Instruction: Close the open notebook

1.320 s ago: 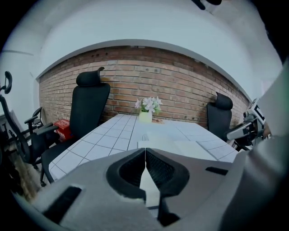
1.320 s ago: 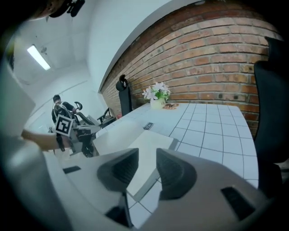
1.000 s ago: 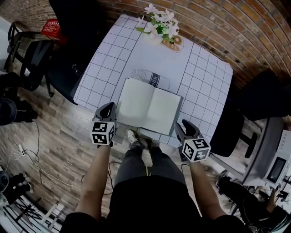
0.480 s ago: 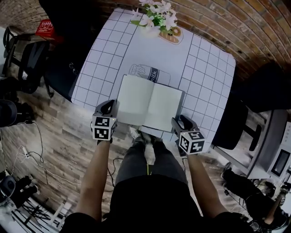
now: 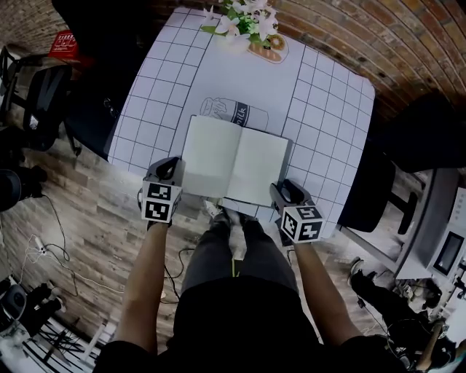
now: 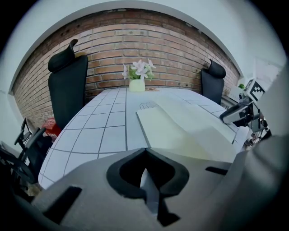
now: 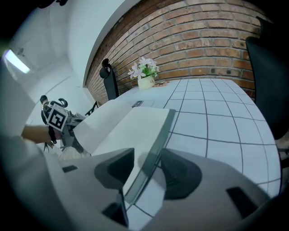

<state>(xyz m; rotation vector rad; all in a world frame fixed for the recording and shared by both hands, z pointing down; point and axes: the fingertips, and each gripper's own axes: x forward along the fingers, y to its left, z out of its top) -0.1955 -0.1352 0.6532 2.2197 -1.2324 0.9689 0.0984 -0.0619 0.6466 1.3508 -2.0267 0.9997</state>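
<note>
A notebook with blank white pages and a thin grey cover [image 5: 234,160] lies open and flat on a white table printed with a dark grid [image 5: 218,80], close to the table's near edge, right in front of the person. Its right-hand edge runs in between the two jaws of the right gripper [image 5: 282,191], which sits at the notebook's near right corner. In the right gripper view the jaws of the right gripper [image 7: 148,155] stand wide apart and have just been opening, with the stacked page edge and cover of the notebook [image 7: 131,126] between them. No pad can be seen pressing on it. The left gripper [image 5: 170,166] sits just beside the notebook's near left corner. In the left gripper view its jaws [image 6: 145,150] are closed tip to tip, and the left page [image 6: 180,131] begins just ahead and to the right of them. At the table's far edge stands a pot of white flowers [image 5: 244,18], before a red brick wall [image 5: 408,36].
</note>
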